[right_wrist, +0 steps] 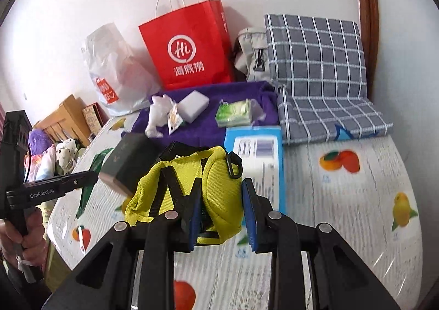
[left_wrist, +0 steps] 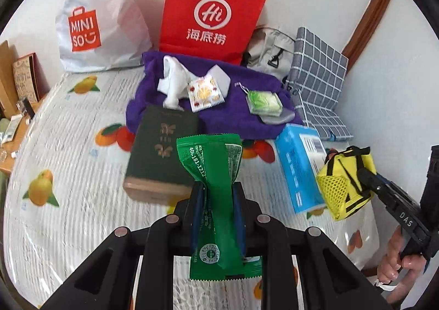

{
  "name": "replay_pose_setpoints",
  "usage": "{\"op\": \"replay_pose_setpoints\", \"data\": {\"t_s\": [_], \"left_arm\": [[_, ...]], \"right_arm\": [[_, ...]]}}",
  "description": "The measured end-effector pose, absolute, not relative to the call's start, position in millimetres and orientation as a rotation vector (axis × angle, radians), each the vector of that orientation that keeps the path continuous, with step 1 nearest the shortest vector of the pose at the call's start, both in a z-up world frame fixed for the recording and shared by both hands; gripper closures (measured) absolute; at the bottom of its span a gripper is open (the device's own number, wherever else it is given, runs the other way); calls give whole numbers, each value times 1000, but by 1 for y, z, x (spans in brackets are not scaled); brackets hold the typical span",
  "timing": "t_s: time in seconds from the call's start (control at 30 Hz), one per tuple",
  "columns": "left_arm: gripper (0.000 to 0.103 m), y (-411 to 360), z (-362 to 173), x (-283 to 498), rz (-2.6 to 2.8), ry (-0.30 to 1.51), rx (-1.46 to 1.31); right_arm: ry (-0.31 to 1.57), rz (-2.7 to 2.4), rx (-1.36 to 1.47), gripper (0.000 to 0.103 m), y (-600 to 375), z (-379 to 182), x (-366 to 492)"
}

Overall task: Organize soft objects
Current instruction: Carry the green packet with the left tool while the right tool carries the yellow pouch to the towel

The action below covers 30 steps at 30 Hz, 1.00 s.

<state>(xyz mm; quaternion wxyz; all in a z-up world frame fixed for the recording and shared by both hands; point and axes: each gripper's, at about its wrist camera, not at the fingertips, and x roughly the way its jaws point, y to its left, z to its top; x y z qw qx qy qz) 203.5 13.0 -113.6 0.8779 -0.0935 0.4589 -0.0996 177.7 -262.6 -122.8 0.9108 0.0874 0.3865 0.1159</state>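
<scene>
A bed [left_wrist: 68, 172] under a fruit-print cover fills the room's corner; a purple towel [left_wrist: 247, 118] lies toward 12 o'clock, before a red paper bag [left_wrist: 211, 13]. My left gripper [left_wrist: 218, 194] has its fingers pinched narrowly on a green packet [left_wrist: 211, 161]. My right gripper [right_wrist: 219, 208], fingers slightly wider, clamps a yellow pouch [right_wrist: 219, 194], both raised above the bed.

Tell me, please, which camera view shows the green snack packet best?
The left wrist view: the green snack packet fills the centre, pinched between the left gripper pads, print readable. The right wrist view shows only a green sliver behind the left gripper's finger.
</scene>
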Motion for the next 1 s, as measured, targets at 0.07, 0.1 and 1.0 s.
{"op": "replay_pose_setpoints", "data": {"t_s": [0.07, 0.1, 1.0], "left_arm": [[83, 14, -108, 211, -214, 947, -201], [83, 15, -105, 215, -217, 942, -202], [83, 31, -95, 338, -171, 936, -177]], "right_arm": [[781, 236, 175, 75, -263, -116, 185], [774, 236, 174, 75, -263, -112, 191], [712, 214, 232, 75, -253, -80, 352]]}}
